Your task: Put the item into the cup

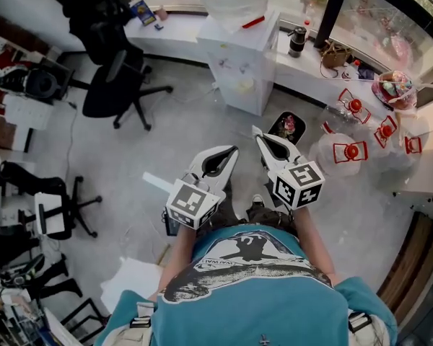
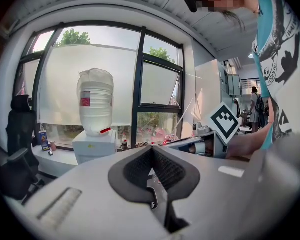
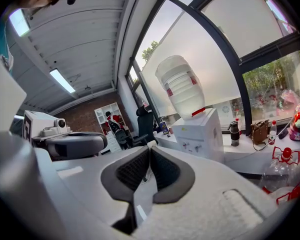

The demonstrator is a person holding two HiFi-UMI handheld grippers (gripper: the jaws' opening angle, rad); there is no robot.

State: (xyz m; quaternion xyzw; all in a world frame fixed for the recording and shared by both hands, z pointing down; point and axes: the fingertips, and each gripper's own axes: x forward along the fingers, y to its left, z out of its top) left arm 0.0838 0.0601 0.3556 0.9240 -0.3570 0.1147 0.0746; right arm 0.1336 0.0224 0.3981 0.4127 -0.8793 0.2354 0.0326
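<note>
Teal shirt on the person fills the bottom of the head view, and both tools are held out from it at chest height over bare floor. Straight ahead of the tips a dispenser stands by the window. A black chair sits far off to the left of the left tool. A table lies to the right of the right tool, well apart from it, with clear bottles on it.

The left gripper has its jaws pressed together with nothing between the pads, as its own view shows. The right gripper is the same, its jaws meeting on air.

I can pick out neither the item nor the cup. They may be among the table clutter, but that is too small to tell. To my eye nothing of the task is done: finding, grasping, carrying and dropping the item are all left.
</note>
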